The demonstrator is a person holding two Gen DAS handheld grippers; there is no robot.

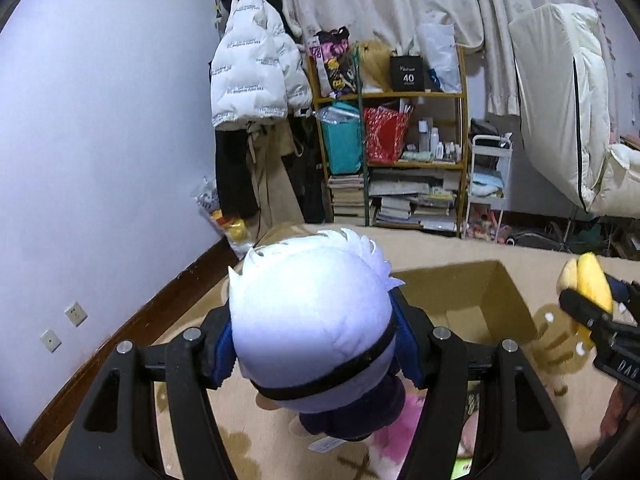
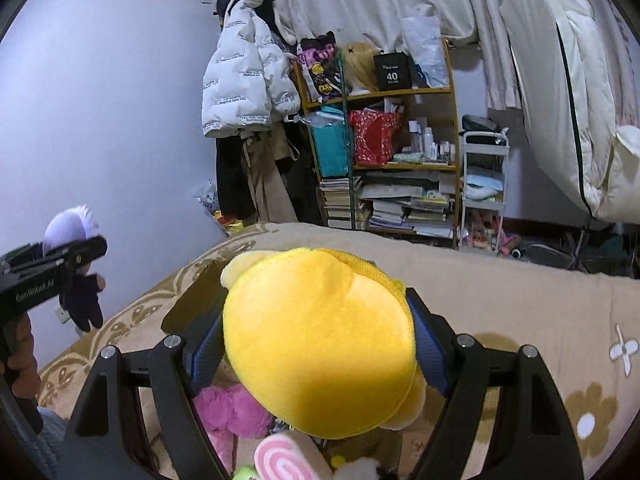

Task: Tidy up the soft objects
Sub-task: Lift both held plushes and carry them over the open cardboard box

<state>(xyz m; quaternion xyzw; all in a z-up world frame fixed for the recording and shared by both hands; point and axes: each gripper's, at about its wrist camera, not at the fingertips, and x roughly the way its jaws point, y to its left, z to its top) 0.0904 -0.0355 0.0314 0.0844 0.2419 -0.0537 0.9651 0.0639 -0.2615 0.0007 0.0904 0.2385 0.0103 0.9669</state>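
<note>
My left gripper (image 1: 312, 344) is shut on a white-haired plush doll (image 1: 312, 312) with a dark blindfold band and navy body, held above the beige bed. It also shows in the right wrist view (image 2: 76, 240). My right gripper (image 2: 320, 344) is shut on a yellow plush toy (image 2: 320, 340), which also shows in the left wrist view (image 1: 588, 288). An open cardboard box (image 1: 472, 292) lies on the bed just beyond the doll. A pink plush (image 2: 228, 408) and a pink-and-white swirl plush (image 2: 280, 456) lie below the yellow toy.
The beige patterned bedspread (image 2: 520, 300) fills the foreground. Beyond its far edge stand a cluttered wooden shelf (image 1: 400, 140), a coat rack with a white puffer jacket (image 1: 256, 68), a small white cart (image 1: 488, 184) and a hanging white duvet (image 1: 560, 120). A bare wall is at left.
</note>
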